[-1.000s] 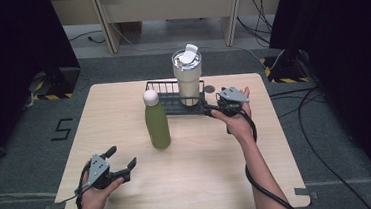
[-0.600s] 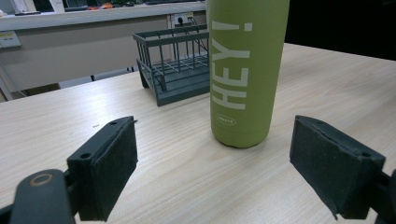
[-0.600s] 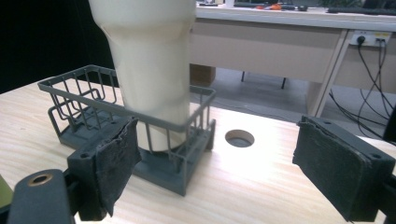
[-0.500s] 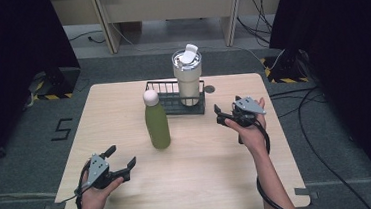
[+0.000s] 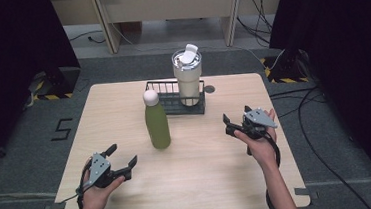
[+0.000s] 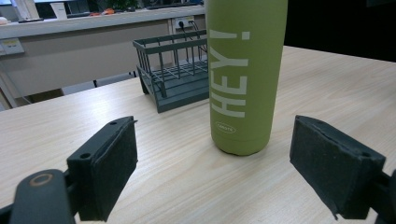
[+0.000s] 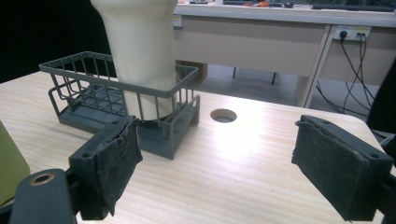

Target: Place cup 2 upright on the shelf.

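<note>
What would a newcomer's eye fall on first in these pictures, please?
Probably the green bottle with a white cap, standing upright mid-table with HEY! printed on its side. Just behind it a cream tumbler stands in the right end of a dark wire basket. The left gripper and right gripper wait open at either side, holding nothing.
</note>
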